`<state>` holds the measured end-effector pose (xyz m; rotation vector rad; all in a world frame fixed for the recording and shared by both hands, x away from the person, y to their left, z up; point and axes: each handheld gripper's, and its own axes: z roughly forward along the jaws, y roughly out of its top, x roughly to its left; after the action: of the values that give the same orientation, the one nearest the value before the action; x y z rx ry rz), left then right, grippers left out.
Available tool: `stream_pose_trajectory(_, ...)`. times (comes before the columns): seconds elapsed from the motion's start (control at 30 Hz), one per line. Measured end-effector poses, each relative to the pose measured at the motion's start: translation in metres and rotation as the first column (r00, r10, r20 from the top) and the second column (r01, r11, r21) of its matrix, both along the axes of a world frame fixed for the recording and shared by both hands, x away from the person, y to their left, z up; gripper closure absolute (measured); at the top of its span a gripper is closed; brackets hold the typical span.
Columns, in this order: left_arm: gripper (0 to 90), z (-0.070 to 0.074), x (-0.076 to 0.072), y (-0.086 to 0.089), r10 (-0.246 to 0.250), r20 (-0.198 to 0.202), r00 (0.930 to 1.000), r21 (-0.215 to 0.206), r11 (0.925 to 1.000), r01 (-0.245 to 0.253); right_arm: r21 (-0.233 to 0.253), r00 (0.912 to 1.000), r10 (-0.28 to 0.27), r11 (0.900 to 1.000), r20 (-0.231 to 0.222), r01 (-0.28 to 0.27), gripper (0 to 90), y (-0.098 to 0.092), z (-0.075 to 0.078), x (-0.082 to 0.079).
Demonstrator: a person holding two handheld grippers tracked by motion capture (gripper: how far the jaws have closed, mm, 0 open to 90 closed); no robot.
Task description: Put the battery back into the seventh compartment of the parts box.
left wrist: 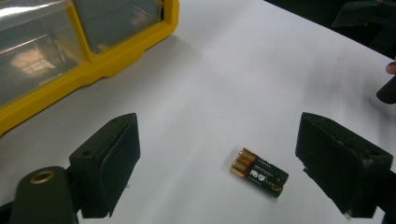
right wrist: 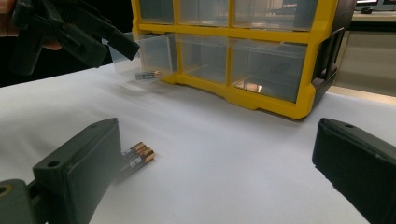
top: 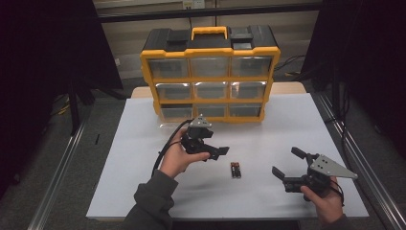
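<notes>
A pair of black-and-gold batteries (top: 235,169) lies side by side on the white table (top: 143,182), between my two grippers. My left gripper (top: 214,143) hovers just left of them, open, with the batteries (left wrist: 258,172) on the table ahead of its jaws. My right gripper (top: 287,162) stands open to their right, low over the table. In the right gripper view the batteries (right wrist: 135,158) lie just past its left jaw. Nothing sits between the jaws of my left gripper (left wrist: 219,140) or my right gripper (right wrist: 217,140).
A yellow and black organizer (top: 209,52) with several clear drawers stands at the back. Its bottom left drawer (right wrist: 154,56) is pulled out, with a single battery (right wrist: 148,74) lying inside. Dark floor and metal rails flank the table.
</notes>
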<state>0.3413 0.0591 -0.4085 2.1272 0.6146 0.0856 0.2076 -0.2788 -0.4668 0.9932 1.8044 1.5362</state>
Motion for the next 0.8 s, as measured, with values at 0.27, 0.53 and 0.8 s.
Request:
stream_pose_trajectory(0.27, 12.4, -0.012, -0.008, -0.007, -0.010, -0.014, 0.9999, 0.006, 0.9999, 0.010, 0.001, 1.0000, -0.002, 1.000, 0.001, 0.002, 1.3, 0.000, 0.000, 0.000)
stream_pose_trajectory(0.53, 12.5, -0.025, -0.016, -0.014, -0.028, -0.025, 0.9993, 0.015, 0.9995, 0.029, -0.001, 1.0000, 0.001, 1.000, 0.001, -0.001, 1.4, 0.000, 0.000, 0.000)
stream_pose_trajectory(0.8, 13.6, -0.037, -0.023, -0.023, -0.031, -0.034, 0.9989, 0.029, 0.9991, 0.032, 0.001, 1.0000, 0.004, 1.000, 0.004, -0.004, 1.4, 0.000, 0.000, 0.000)
